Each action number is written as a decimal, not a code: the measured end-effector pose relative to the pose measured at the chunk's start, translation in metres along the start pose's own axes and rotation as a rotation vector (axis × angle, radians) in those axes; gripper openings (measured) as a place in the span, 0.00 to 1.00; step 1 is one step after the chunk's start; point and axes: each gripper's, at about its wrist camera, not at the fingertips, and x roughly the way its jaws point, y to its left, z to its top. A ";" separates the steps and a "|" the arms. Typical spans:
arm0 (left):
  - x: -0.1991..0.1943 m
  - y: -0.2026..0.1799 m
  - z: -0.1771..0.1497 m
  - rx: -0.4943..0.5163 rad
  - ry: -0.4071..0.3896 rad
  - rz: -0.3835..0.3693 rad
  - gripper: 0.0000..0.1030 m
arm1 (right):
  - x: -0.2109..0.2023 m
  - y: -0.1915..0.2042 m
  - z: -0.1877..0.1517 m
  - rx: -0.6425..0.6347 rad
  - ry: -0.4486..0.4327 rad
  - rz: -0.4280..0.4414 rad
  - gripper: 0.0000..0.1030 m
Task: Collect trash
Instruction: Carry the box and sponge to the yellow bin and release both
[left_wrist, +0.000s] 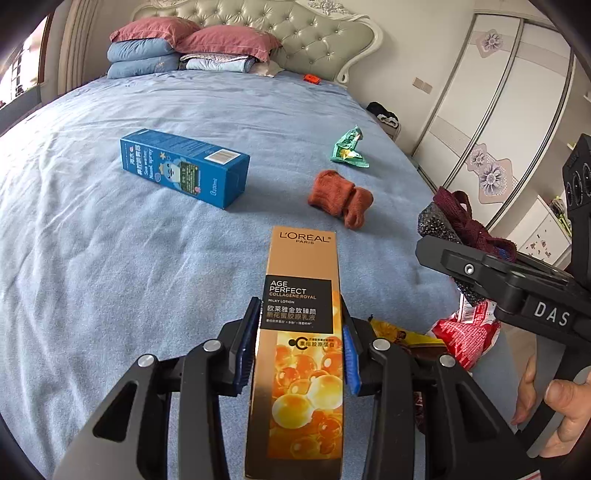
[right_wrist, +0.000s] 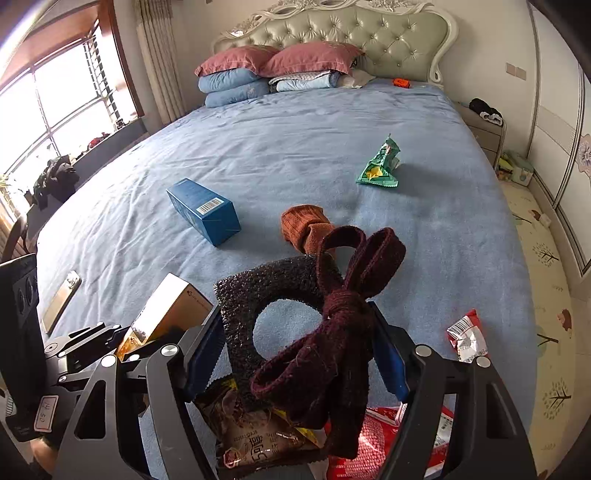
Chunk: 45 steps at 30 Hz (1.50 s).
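My left gripper (left_wrist: 300, 343) is shut on a tall gold L'Oreal carton (left_wrist: 301, 325) and holds it upright over the blue bed. My right gripper (right_wrist: 301, 354) is shut on a black glittery bag (right_wrist: 255, 295) by its dark red ribbon bow (right_wrist: 340, 317); snack wrappers (right_wrist: 258, 439) show in the bag below. The right gripper also shows in the left wrist view (left_wrist: 517, 284), to the right of the carton. On the bed lie a blue carton (left_wrist: 184, 168), a green wrapper (left_wrist: 349, 149) and an orange-brown sock (left_wrist: 340, 199).
The bed (left_wrist: 110, 258) carries stacked pillows (left_wrist: 192, 48) at the headboard and a small orange object (left_wrist: 311, 78). A red wrapper (right_wrist: 465, 336) lies near the bed's right edge. A nightstand (right_wrist: 484, 122) and wardrobe (left_wrist: 498, 110) stand to the right; a window (right_wrist: 55, 110) is at left.
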 end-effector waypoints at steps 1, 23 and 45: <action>-0.003 -0.007 0.000 0.011 -0.007 0.006 0.38 | -0.009 -0.003 -0.002 0.005 -0.014 0.000 0.69; -0.004 -0.236 -0.052 0.276 0.049 -0.213 0.37 | -0.191 -0.170 -0.142 0.241 -0.133 -0.173 0.69; 0.005 -0.458 -0.182 0.597 0.226 -0.461 0.36 | -0.314 -0.287 -0.337 0.505 -0.106 -0.425 0.69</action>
